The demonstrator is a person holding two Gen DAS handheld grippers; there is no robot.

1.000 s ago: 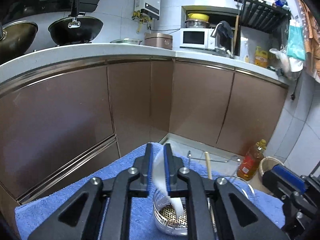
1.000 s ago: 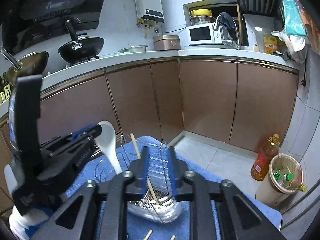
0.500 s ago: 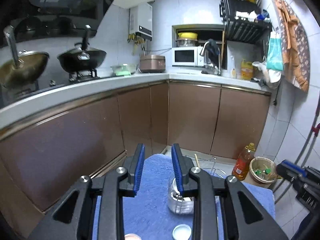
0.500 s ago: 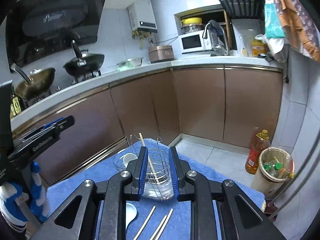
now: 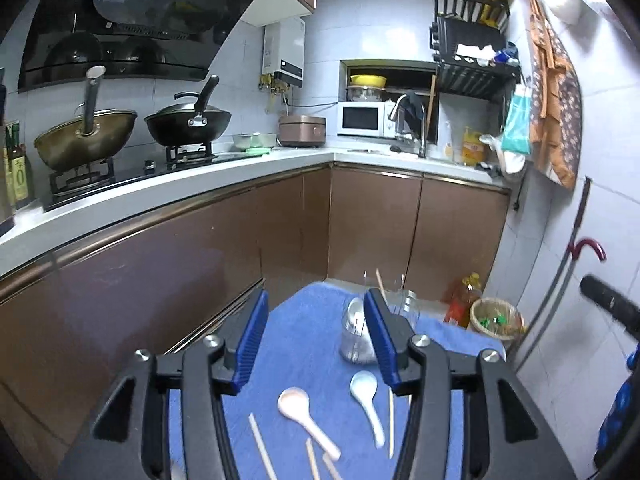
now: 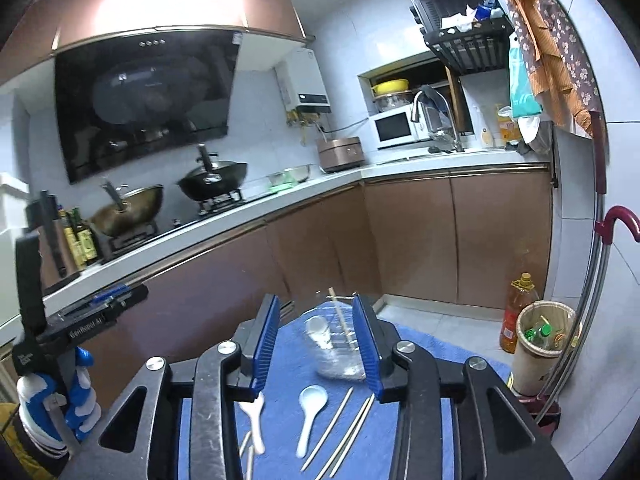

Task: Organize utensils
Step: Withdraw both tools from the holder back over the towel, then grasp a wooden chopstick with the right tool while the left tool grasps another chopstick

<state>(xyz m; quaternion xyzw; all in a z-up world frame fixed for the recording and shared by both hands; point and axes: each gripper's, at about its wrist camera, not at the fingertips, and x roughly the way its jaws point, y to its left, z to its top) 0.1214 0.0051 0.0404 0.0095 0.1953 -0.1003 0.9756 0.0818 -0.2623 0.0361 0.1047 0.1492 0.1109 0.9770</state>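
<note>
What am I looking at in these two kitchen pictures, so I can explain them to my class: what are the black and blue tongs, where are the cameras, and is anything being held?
No robot here: a person holds a two-finger gripper in each hand, each carrying a camera looking along its fingers. One picture comes from the left gripper, the other from the right gripper. Both have their jaws opening, and nothing is between the pads. Below lies a blue towel with a clear holder that already contains a white spoon and a chopstick. Loose spoons and chopsticks lie nearer the cameras, not yet sorted.
</note>
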